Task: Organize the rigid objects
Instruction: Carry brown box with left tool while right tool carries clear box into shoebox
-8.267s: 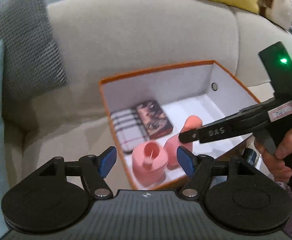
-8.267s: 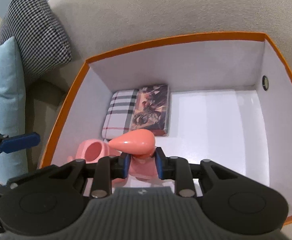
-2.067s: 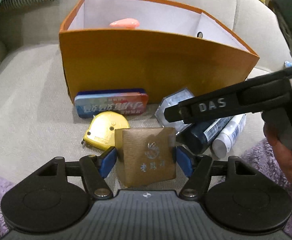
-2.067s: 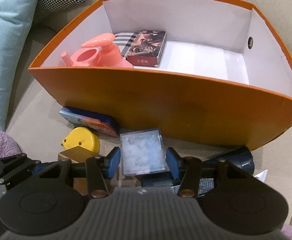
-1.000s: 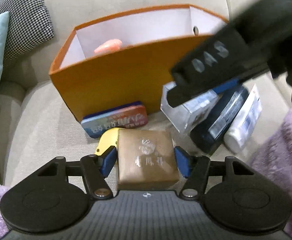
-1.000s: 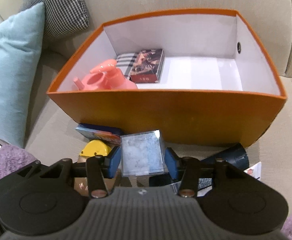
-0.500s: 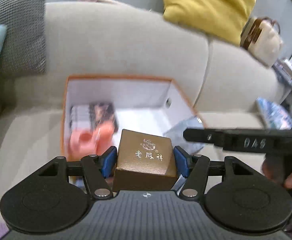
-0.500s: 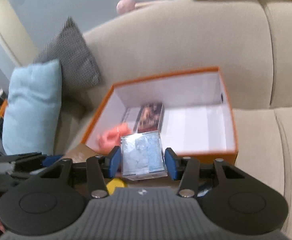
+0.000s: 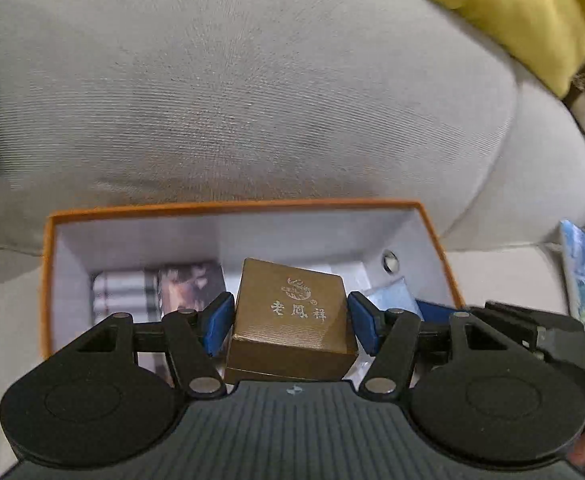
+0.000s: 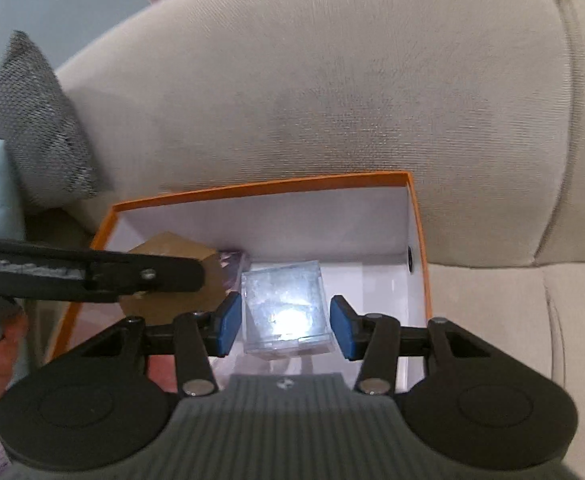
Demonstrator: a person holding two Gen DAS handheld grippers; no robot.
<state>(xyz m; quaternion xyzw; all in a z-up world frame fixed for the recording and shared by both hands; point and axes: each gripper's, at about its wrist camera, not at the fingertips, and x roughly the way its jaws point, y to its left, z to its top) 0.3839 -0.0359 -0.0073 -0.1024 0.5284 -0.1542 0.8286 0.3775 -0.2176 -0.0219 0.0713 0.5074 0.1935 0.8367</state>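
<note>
Gold box point(image 9: 292, 316) between left tongs point(image 9: 290, 322) (gripped)

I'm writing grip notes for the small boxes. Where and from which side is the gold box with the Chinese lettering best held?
Grip the gold box on its two opposite flat side walls, coming from above its lettered lid. Those faces are parallel and rigid, so flat pads seat squarely. The left gripper already holds it this way over the orange box, its blue pads pressed on either side.

Two close wrist views, angled down over the shared orange box point(image 9: 48, 280) on the sofa point(image 10: 332, 100).
</note>
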